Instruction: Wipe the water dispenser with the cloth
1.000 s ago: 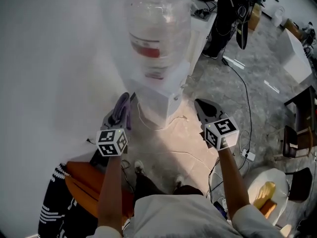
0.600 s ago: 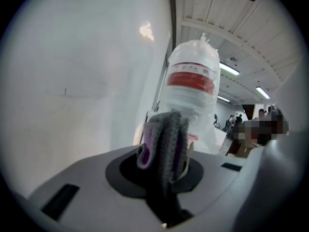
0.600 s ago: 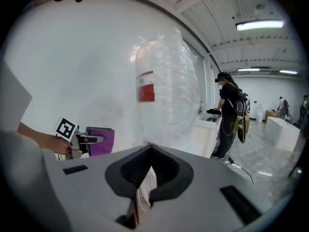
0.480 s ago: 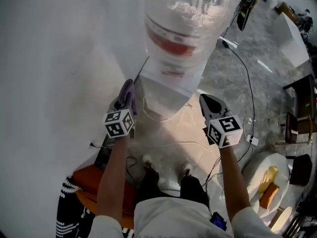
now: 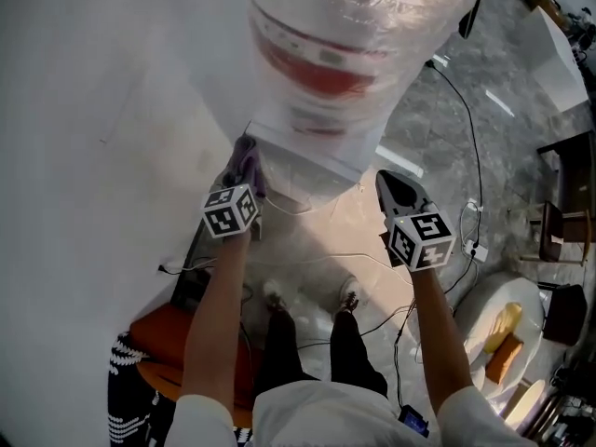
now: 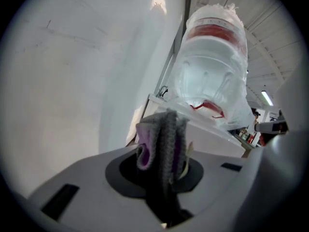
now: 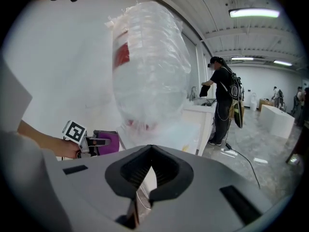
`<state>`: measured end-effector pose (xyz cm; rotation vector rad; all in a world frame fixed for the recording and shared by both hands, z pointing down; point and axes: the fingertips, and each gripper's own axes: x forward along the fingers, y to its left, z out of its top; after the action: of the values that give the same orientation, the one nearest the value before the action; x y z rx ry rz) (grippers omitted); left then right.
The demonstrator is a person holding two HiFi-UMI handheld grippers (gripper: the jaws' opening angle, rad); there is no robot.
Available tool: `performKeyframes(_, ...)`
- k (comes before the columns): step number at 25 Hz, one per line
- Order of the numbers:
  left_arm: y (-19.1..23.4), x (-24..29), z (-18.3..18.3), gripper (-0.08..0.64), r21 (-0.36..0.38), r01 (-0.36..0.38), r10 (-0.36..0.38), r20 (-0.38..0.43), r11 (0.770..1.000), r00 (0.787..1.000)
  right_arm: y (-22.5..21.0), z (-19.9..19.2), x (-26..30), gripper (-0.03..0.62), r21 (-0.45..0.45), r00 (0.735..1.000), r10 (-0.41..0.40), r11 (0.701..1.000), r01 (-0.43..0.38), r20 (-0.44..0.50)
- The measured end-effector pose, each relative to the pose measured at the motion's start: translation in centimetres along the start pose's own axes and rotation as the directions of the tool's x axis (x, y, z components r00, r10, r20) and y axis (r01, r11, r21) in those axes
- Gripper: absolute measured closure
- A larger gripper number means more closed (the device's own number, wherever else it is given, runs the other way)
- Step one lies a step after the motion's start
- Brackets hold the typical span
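Knitted cloth [image 6: 161, 139], glossy plastic dispenser bottle [image 6: 212, 66]

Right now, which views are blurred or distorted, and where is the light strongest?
Head view: the water bottle is smeared by motion blur, and a warm bright patch lies on the floor below it. Left gripper view: fisheye with dark corners; the cloth close to the lens looks soft. Right gripper view: the ceiling lamp glares, and lines bend.

Left gripper [image 5: 243, 177] with purple cloth [image 5: 247, 157] at the water dispenser [image 5: 312, 161], right gripper [image 5: 396, 187] apart
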<state>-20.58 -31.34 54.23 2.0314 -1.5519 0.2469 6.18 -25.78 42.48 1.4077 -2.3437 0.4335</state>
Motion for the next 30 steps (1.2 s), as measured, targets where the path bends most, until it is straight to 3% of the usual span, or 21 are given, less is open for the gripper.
performKeyframes(4,-2.7,1.9,-0.8,0.494,0.043,0.057,-0.059,0.032,0.997,0.998,-1.2,-1.7,0.5,0.581,0.019,1.0,-0.008,1.0,0.008,-0.019)
performKeyframes(6,-3.6,2.9,-1.6,0.494,0.069,0.049,-0.05,0.015,0.996,0.999,-1.6,-2.5,0.5,0.581,0.026,1.0,-0.008,1.0,0.009,-0.027)
performKeyframes(10,-4.5,3.6,-2.9,0.492,0.059,0.009,-0.008,-0.017,0.998,1.0,-2.7,-4.2,0.0,0.581,0.04,0.999,-0.005,0.999,0.007,-0.048)
performKeyframes(25,-15.2,3.8,-9.4,0.492,0.076,0.144,-0.135,-0.114,0.987,0.984,-4.9,-9.1,-4.7,0.581,0.051,0.995,-0.04,0.998,0.045,-0.096)
performKeyframes(30,-18.0,3.9,-11.1,0.491,0.064,0.159,-0.15,-0.127,0.985,0.981,-5.6,-10.7,-6.9,0.581,0.06,0.992,-0.056,0.996,0.063,-0.111)
